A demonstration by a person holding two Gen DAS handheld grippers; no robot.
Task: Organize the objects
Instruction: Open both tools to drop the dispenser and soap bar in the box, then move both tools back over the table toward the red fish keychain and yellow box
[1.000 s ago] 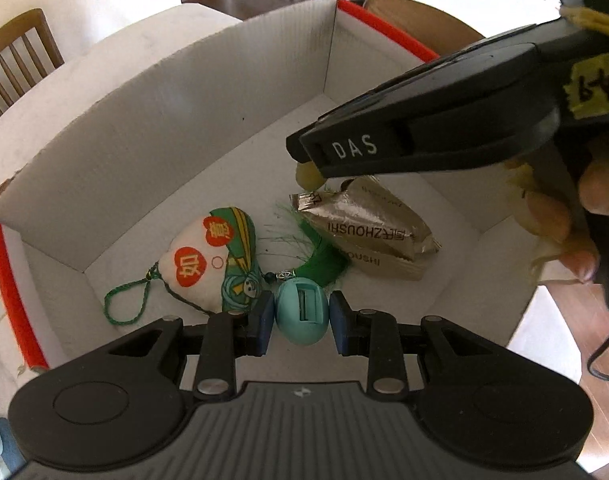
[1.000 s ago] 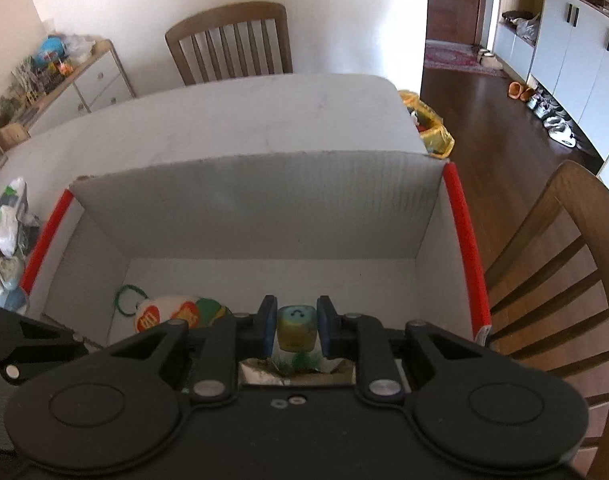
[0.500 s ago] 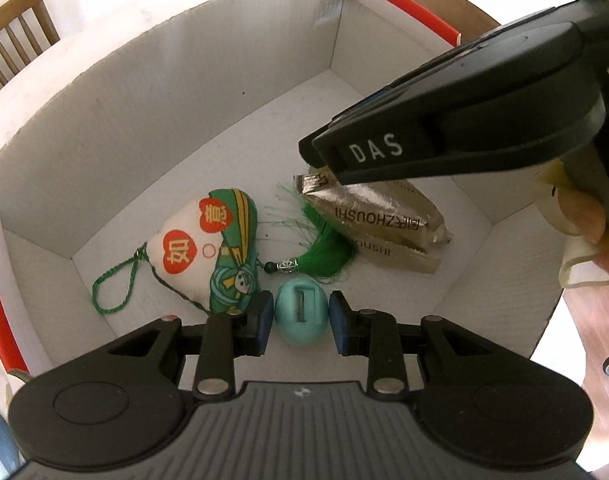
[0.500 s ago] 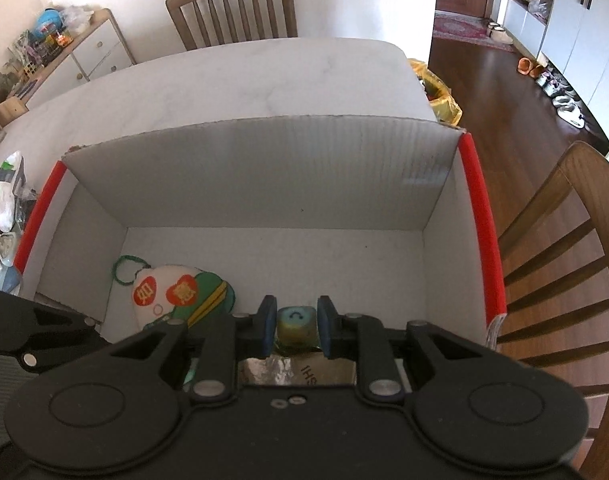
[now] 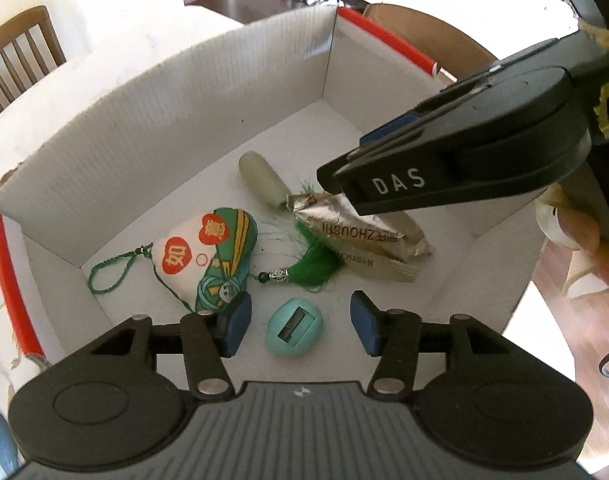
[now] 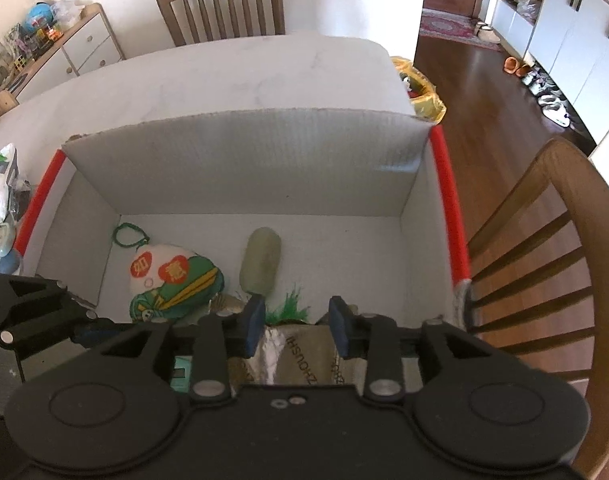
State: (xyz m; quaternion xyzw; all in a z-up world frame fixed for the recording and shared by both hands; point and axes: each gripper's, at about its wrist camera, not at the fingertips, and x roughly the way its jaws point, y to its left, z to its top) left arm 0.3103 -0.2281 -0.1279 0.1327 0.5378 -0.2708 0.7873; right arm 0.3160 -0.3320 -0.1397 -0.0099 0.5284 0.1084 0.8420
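A white cardboard box [image 5: 184,120] with red edge strips holds everything. My left gripper [image 5: 298,328] has its jaws opening. A teal egg-shaped sharpener [image 5: 294,332] lies loose on the box floor between the fingers, touched by neither pad. My right gripper [image 6: 297,324] is also opening, with nothing pressed between its pads. A pale green tube [image 6: 262,260] lies on the floor just beyond it. An embroidered sachet charm [image 5: 208,256], its green tassel [image 5: 312,268] and silver foil packets [image 5: 360,232] lie mid-box. The right gripper [image 5: 384,184] hangs over the packets.
The box stands on a white marble table [image 6: 244,76]. Wooden chairs stand behind the table [image 6: 224,4] and at the box's right side [image 6: 544,240]. Bags and clutter [image 6: 0,200] crowd the table's left edge. A yellow bag [image 6: 424,96] sits on the floor.
Both grippers were shut and have opened. The teal sharpener dropped from the left one onto the box floor. The pale tube left the right one and now lies on the floor.
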